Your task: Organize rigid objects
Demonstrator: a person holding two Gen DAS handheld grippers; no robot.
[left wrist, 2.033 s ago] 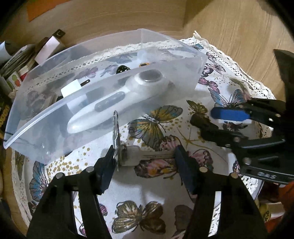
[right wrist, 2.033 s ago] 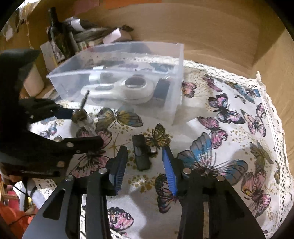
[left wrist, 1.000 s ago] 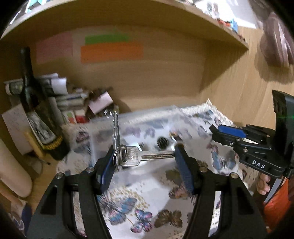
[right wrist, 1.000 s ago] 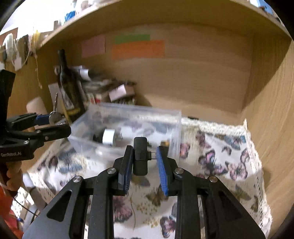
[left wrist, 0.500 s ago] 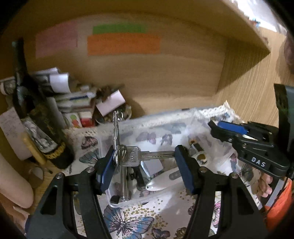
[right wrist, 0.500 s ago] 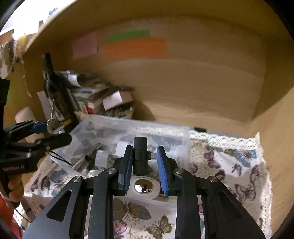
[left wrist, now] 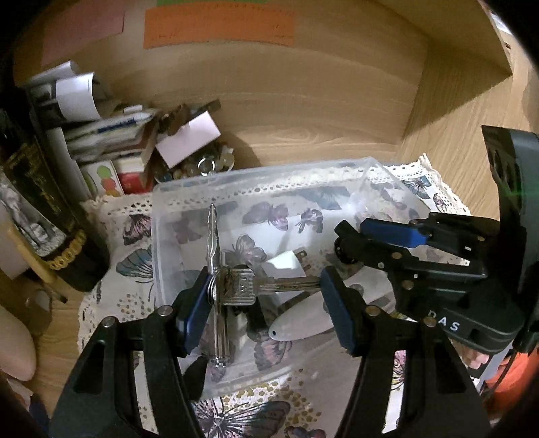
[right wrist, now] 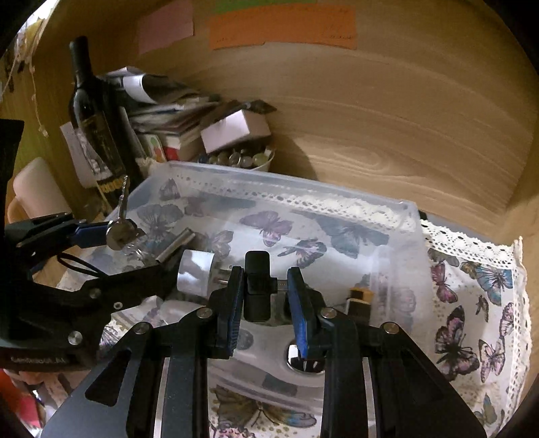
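Keys (left wrist: 237,286) sit clamped between the left gripper's (left wrist: 266,303) fingers, over the clear bin's (left wrist: 269,171) left half. Over the bin's near edge, the right gripper (right wrist: 264,296) pinches a black dongle (right wrist: 257,286) upright.

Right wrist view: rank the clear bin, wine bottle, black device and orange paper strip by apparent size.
1. Clear bin
2. Wine bottle and orange paper strip: too alike to rank
3. Black device, though nearest the camera
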